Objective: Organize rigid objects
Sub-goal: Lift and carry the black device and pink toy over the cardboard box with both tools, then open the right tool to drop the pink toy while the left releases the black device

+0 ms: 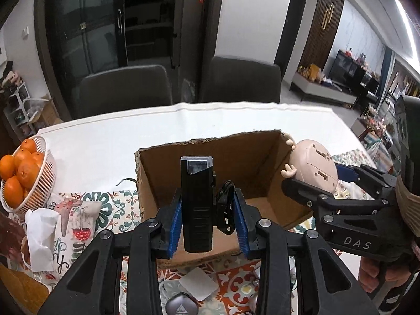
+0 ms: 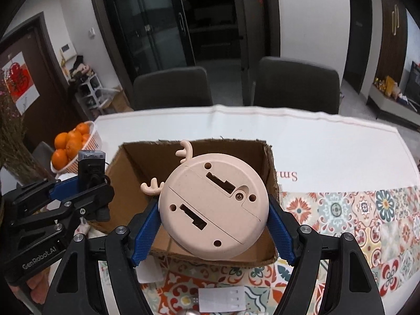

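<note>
Two grey chairs (image 2: 173, 88) stood behind the white-clothed table (image 2: 315, 141) bearing the cardboard box (image 2: 270, 162). Above the box, the left gripper (image 1: 207, 218) clamped a black device (image 1: 197, 204), and the right gripper (image 2: 214, 232) pinched a pink antlered toy (image 2: 214, 207). Oranges (image 1: 18, 173) sat left of it; items below were cut off.

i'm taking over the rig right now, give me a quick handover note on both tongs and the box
Left tongs: shut on the black device, held upright above the near part of the cardboard box.
Right tongs: shut on the pink antlered gadget, underside facing the camera, also over the box.
Box: open on the table, no items visible inside.
Done: both items picked up and brought to the box.
Left: lower and release both into the box, then collect the small items lying on the patterned mat in front of it.
</note>
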Action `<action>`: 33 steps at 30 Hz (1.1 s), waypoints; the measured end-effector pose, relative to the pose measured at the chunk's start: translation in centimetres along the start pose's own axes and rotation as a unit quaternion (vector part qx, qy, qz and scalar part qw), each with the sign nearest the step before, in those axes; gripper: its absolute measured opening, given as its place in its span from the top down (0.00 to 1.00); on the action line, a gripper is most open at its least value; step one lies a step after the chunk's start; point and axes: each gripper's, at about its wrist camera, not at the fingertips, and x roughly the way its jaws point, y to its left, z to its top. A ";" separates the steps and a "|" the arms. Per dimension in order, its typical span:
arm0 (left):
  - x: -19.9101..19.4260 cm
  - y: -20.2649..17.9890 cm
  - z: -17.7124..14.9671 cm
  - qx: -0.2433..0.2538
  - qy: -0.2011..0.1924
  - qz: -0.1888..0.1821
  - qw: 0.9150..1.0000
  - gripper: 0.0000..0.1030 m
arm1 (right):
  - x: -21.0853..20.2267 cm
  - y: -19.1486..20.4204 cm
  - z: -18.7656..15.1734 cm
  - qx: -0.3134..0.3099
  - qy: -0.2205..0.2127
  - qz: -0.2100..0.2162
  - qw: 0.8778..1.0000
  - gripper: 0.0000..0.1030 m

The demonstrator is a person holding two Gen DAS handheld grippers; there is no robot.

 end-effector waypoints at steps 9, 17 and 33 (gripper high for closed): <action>2.9 0.2 0.6 -0.007 0.058 -0.006 0.998 0.66 | 2.8 -0.2 0.4 -0.009 0.059 0.009 0.998 0.26; 3.9 0.6 0.4 -0.023 0.075 -0.012 0.997 0.58 | 4.0 0.1 0.5 -0.022 0.082 0.001 0.996 0.25; -1.3 -0.4 -1.4 -0.012 0.006 0.004 1.000 0.43 | -1.4 0.2 -0.8 -0.016 0.002 -0.030 0.999 0.24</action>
